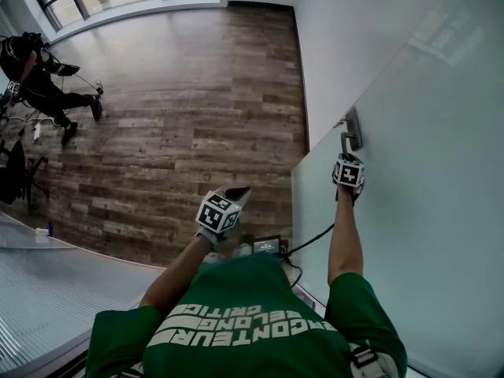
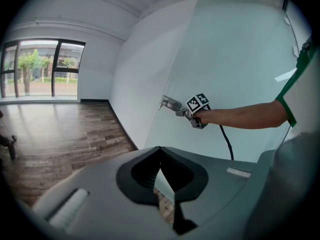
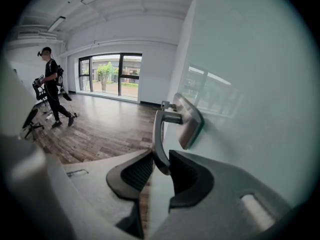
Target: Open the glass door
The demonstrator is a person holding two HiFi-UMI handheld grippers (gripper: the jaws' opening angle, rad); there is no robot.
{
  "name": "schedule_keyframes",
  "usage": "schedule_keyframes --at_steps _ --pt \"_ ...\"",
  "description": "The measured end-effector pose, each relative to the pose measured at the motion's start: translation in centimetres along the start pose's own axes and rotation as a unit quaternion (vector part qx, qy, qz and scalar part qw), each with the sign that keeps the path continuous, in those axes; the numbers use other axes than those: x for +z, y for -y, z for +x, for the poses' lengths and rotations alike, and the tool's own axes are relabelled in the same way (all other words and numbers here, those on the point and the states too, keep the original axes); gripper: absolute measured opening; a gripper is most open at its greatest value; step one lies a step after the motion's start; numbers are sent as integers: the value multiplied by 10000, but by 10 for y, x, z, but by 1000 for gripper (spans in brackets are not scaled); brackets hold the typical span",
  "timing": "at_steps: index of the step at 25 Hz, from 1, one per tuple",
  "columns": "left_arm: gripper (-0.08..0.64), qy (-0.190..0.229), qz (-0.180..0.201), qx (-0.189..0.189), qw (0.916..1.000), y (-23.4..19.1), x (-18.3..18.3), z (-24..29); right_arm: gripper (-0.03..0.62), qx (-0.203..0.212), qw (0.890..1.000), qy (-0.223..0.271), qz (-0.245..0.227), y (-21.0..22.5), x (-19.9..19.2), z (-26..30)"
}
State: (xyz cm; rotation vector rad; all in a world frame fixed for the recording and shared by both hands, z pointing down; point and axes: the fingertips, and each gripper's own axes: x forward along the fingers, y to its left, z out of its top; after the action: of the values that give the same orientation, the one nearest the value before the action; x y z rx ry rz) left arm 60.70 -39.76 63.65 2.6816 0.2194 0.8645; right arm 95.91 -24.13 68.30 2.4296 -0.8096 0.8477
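Item: glass door [image 1: 409,132], at my right; likely heavy, stiff, slick, so hold only its metal lever handle [image 3: 158,129]. My right gripper [image 3: 161,158] clamps that lever. My left gripper [image 2: 160,151] is closed and empty.

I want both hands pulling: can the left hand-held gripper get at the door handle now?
Probably not: the right hand-held gripper clamps the door handle, and the left hand-held gripper sits back by the person's shirt.
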Motion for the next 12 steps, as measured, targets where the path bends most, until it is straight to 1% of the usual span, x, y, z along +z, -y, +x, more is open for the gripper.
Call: schedule_keyframes --at_steps 6,9,11,12 --pt "17 -6 -14 2 10000 5 0 1 84 141 9999 -36 85 3 -1 -2" --pt "17 35 3 6 10000 5 1 -3 92 232 9995 -48 211 1 -2 -7" --pt "17 76 -3 19 10000 1 4 -7 157 297 9990 -38 330 -4 -1 -13" --pt "17 95 -25 32 9999 0 4 -9 202 336 9986 -9 416 -7 0 -17"
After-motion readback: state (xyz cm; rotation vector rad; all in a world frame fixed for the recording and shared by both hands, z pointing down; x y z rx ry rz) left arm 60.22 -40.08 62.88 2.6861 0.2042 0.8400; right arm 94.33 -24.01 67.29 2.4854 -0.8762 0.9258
